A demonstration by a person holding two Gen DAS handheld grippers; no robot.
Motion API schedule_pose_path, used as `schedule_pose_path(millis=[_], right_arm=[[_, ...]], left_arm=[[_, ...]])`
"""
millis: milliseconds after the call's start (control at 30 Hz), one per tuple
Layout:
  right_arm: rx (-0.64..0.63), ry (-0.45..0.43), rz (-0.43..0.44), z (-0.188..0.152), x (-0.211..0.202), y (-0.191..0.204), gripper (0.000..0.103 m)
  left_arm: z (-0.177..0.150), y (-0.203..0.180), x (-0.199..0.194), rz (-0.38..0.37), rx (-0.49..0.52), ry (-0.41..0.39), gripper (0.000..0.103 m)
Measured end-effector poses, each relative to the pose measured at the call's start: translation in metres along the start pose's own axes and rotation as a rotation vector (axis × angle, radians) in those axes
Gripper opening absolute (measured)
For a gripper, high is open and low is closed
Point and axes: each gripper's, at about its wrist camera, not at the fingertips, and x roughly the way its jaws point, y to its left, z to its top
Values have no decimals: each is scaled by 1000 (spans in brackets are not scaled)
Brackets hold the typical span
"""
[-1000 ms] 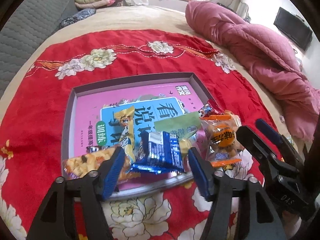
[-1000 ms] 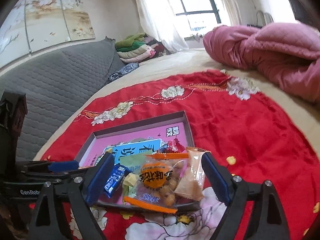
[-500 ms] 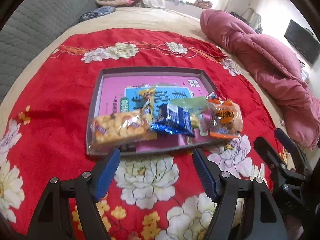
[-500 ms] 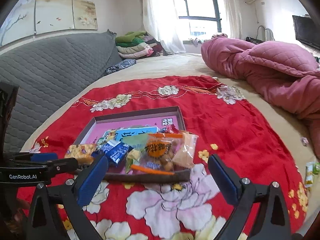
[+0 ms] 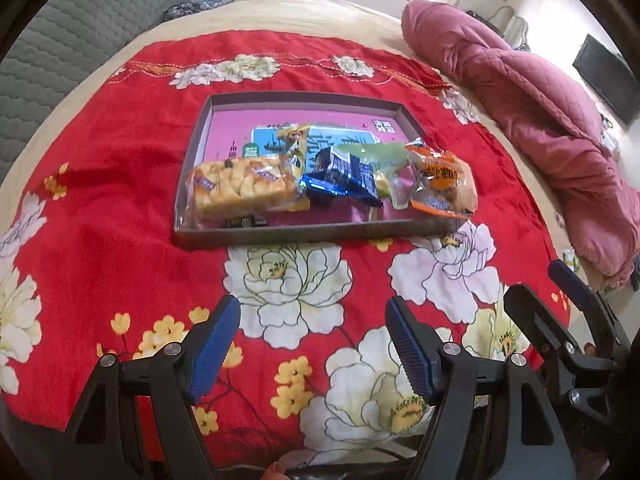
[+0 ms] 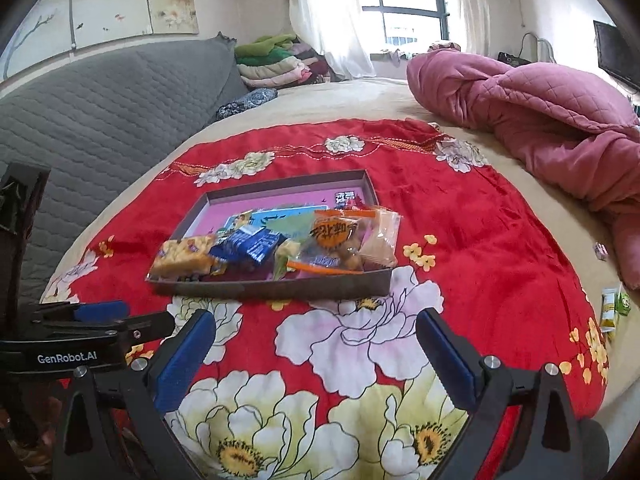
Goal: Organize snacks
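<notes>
A shallow grey box (image 5: 304, 234) (image 6: 280, 286) with a pink printed bottom lies on a red flowered cloth (image 5: 120, 208) (image 6: 460, 208). Several snack packets rest in its near half: a yellow biscuit pack (image 5: 240, 186) (image 6: 182, 258), a blue packet (image 5: 340, 178) (image 6: 246, 246), a green packet (image 5: 380, 156) and an orange-labelled clear bag (image 5: 442, 184) (image 6: 340, 240). My left gripper (image 5: 314, 350) stands open over the cloth, well short of the box, holding nothing. My right gripper (image 6: 314, 354) is wide open, also short of the box and empty.
A pink quilt (image 5: 540, 128) (image 6: 540, 120) lies heaped on the right. A grey quilted sofa back (image 6: 100, 120) rises at the left, with folded clothes (image 6: 276, 64) behind. Two small packets (image 6: 614, 308) lie near the bed's right edge.
Both grippers have drawn back from the box, which now lies farther off. The biscuit pack, earlier at the left gripper's fingers, lies free in the box. The right jaws stand wider.
</notes>
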Motion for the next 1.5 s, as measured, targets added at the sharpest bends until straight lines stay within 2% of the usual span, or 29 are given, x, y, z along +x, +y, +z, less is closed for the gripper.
schedule_pose_path(millis=[1500], right_arm=[[-5,10,-29,-3,4,-1,101]], left_arm=[[-4,2,4,44,2,22,76]])
